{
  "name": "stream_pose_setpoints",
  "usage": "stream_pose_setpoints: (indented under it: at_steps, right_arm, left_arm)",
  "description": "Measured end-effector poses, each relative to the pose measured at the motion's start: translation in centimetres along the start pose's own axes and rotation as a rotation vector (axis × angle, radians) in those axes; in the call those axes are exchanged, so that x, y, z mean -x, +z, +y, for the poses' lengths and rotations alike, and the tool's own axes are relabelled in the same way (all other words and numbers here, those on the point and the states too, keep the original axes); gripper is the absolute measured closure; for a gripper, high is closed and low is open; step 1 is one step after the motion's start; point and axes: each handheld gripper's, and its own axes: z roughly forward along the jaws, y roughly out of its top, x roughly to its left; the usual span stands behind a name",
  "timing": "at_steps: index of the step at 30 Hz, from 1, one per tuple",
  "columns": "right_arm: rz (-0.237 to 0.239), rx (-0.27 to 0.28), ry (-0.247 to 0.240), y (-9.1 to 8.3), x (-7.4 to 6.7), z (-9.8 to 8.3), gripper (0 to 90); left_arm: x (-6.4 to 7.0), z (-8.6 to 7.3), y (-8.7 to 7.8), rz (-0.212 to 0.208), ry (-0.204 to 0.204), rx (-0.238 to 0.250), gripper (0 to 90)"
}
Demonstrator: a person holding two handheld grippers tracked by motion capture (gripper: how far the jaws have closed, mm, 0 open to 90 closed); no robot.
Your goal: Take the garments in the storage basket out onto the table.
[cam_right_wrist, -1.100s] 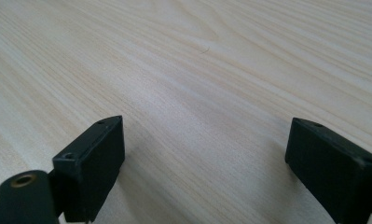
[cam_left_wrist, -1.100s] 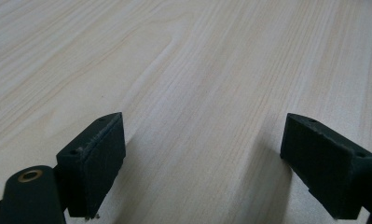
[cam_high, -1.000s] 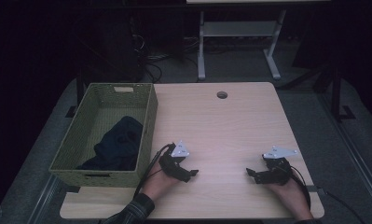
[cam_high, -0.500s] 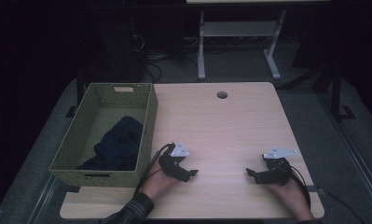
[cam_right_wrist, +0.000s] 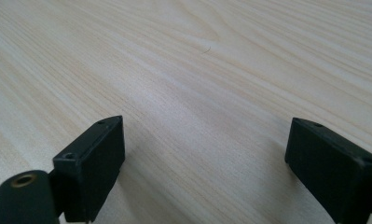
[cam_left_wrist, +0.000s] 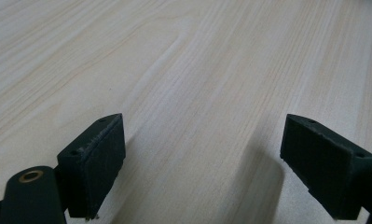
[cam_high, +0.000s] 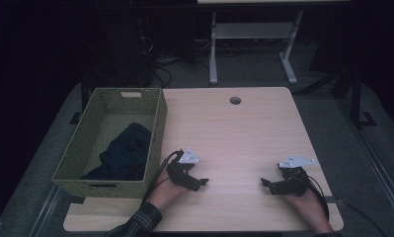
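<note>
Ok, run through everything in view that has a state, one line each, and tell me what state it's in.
Left gripper: open, empty, low over the table.
Right gripper: open, empty, low over the table.
Green woven basket: upright, holds cloth.
Dark blue crumpled cloth: bunched inside the basket.
Light wooden table: bare between the grippers.

A pale wooden surface (cam_high: 234, 133) carries a green woven basket (cam_high: 86, 148) along its left edge, with a dark crumpled cloth (cam_high: 123, 153) lying inside toward the near end. The left gripper (cam_high: 197, 183) rests near the basket's near right corner; the right gripper (cam_high: 268, 183) sits well apart at the near right. A round hole (cam_high: 235, 100) marks the far side.
</note>
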Motion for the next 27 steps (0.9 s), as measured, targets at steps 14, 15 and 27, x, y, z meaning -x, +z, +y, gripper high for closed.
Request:
stream_pose_setpoints:
  at_steps: [14,15,27]
  right_arm:
    - [0.0,0.0,0.0,0.0,0.0,0.0,11.5]
    - [0.0,0.0,0.0,0.0,0.0,0.0,11.5]
    - [0.0,0.0,0.0,0.0,0.0,0.0,11.5]
  left_arm:
    - [-0.02,0.31,-0.3,-0.008,-0.033,0.007,13.7]
    - [-0.02,0.33,-0.33,-0.007,-0.03,0.006,13.7]
    - [-0.06,0.74,-0.74,-0.013,-0.029,-0.011,13.7]
